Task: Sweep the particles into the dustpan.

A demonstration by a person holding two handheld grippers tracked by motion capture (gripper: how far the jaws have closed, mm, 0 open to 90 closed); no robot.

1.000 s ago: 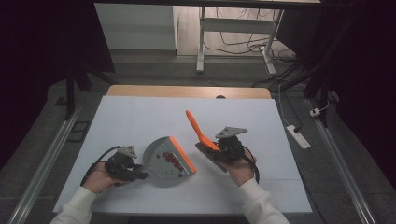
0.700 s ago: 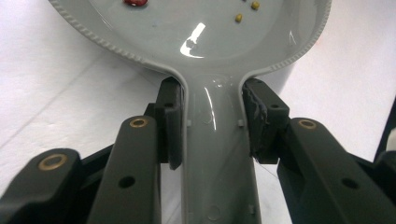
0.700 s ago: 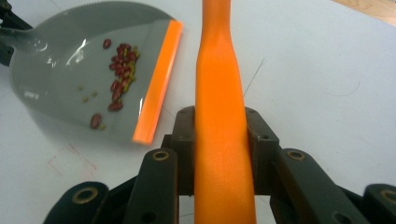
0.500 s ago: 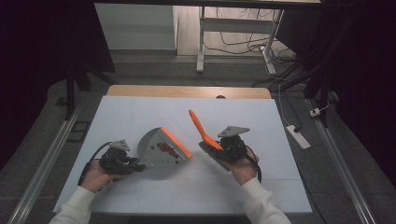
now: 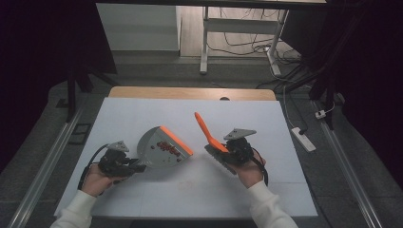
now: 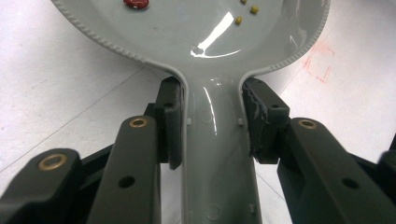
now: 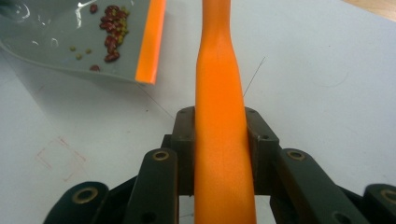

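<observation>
A grey dustpan [image 5: 159, 149] with an orange lip along its open edge sits on the white bench [image 5: 142, 111], left of the middle and nearer the front edge than the back. Its open edge faces right and toward the back. Inside it lies a small heap of dark red beans [image 5: 164, 147] mixed with a few yellow-green ones, gathered just behind the orange lip; in the right gripper view the same beans [image 7: 112, 30] show as a loose cluster with a few strays farther back in the pan [image 7: 70, 32]. The pan's surface is glossy and its rim is finely ribbed, as the left gripper view shows.

The left tongs [image 5: 135, 167] are clenched on the dustpan's grey handle [image 6: 217, 154], one pad pressed against each side of it just below where the handle widens into the pan. The person's left hand [image 5: 97, 178] holds them near the front left corner of the bench.

The right tongs [image 5: 219, 151] are clenched on an orange brush handle [image 7: 219, 130], which rises between the pads. In the high view this handle [image 5: 205, 128] slants up and toward the back left from the tongs, with the dark brush head [image 5: 219, 161] pointing down toward the bench just beside the person's right hand [image 5: 247, 168]. The brush is apart from the dustpan, right of its orange lip. Faint red pencil marks [image 7: 60, 158] show on the bench surface near the front.
</observation>
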